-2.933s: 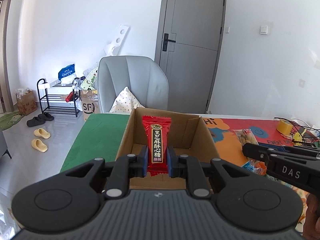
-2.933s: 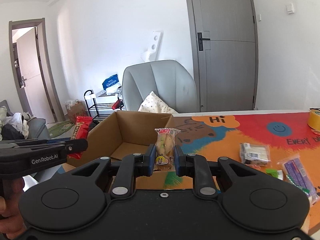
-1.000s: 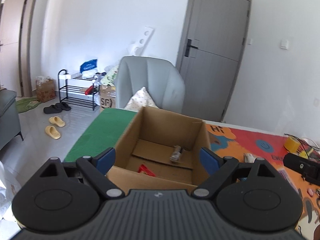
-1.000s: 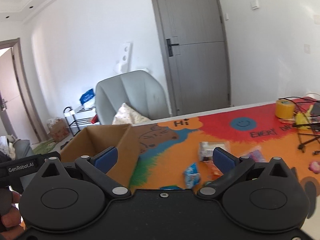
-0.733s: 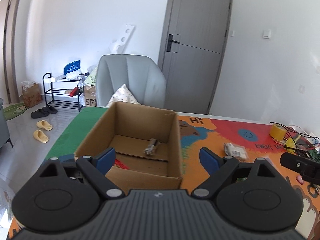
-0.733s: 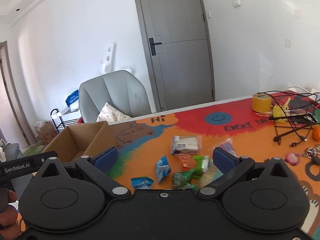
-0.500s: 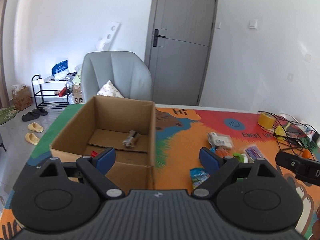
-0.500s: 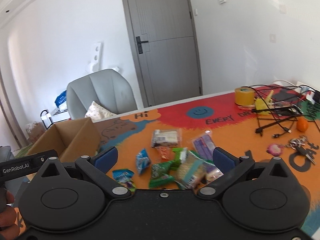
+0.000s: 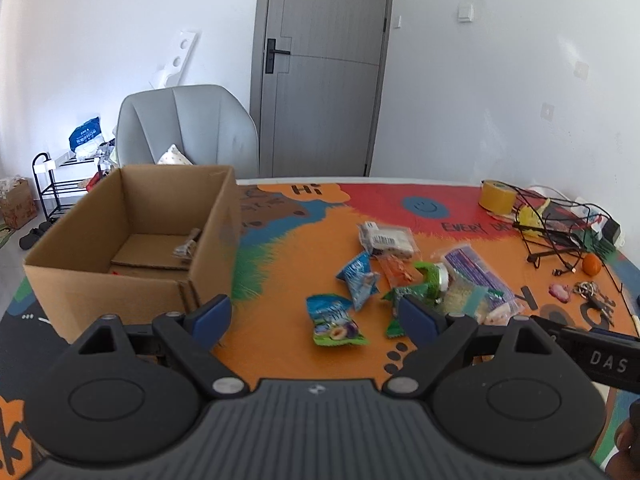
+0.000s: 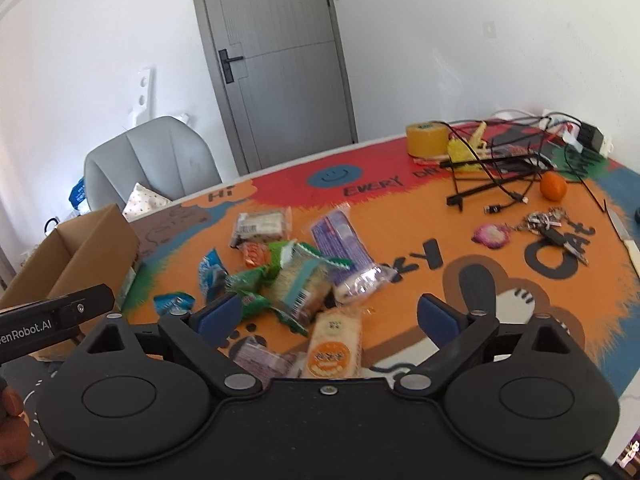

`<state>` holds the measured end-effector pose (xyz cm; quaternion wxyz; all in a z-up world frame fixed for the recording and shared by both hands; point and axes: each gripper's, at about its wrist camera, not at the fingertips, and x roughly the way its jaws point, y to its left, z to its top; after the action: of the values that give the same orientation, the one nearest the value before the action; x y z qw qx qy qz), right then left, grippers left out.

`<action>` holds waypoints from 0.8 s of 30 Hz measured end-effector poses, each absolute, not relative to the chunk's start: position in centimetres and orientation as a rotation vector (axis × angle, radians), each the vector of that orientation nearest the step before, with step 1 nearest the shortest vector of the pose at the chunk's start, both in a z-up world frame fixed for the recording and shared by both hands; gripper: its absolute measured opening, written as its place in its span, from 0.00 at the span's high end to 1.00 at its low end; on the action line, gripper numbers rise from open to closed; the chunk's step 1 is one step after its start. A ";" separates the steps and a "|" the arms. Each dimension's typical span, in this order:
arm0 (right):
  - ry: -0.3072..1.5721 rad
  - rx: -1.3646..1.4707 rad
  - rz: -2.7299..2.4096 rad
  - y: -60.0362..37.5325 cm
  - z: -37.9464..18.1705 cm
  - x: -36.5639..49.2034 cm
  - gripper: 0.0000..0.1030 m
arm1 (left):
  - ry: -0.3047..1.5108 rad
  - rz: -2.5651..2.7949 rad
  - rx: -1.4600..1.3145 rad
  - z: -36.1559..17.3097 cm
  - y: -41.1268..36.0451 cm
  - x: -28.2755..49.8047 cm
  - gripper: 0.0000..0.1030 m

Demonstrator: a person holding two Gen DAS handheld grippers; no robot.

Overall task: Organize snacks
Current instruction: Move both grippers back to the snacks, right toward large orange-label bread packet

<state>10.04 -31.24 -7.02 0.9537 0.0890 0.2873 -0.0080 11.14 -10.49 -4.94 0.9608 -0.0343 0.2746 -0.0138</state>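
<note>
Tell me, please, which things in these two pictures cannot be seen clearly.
- Cardboard box floor, left wrist view: near wall hides most contents.
- Pale packet, right wrist view: cut off by right gripper, closing, nothing between.
- Purple packet: print blurred.
- Keys: too small.

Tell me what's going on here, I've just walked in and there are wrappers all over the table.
A person holding a gripper in each hand is sorting snacks into the cardboard box, which already holds a couple. Both grippers are empty: the left gripper is open over the blue-green packet, and the right gripper, its jaws closing with nothing pressed between them, hovers over the orange cracker packet. The snack pile sits on the play mat.
</note>
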 end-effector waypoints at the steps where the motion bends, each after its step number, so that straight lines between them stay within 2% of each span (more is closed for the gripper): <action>1: 0.593 0.179 -0.025 -31.3 -7.4 10.1 0.14 | 0.560 -0.034 -0.066 -5.2 -10.8 11.1 0.13; 7: 0.658 0.182 -0.024 -31.7 -9.5 10.3 0.26 | 0.586 -0.064 -0.039 -6.8 -13.0 11.0 0.14; 11: 0.701 0.178 -0.029 -31.7 -10.8 10.7 0.42 | 0.596 -0.085 -0.021 -7.5 -14.2 11.0 0.15; 13: 0.712 0.199 -0.010 -31.9 -11.2 10.7 0.43 | 0.604 -0.092 -0.020 -7.8 -14.6 11.1 0.15; 16: 0.729 0.245 0.049 -32.4 -11.5 10.9 0.51 | 0.605 -0.109 -0.016 -8.2 -15.2 11.2 0.15; 20: 0.709 0.228 0.050 -32.6 -11.4 10.5 0.65 | 0.624 -0.128 -0.010 -9.0 -16.2 11.8 0.15; 24: 0.703 0.239 0.044 -33.5 -11.4 10.3 0.66 | 0.634 -0.153 -0.012 -9.6 -17.0 12.2 0.16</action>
<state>10.33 -33.46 -11.37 0.9317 0.1168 0.3433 0.0216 12.20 -17.03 -9.64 0.9472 -0.0061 0.3115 -0.0753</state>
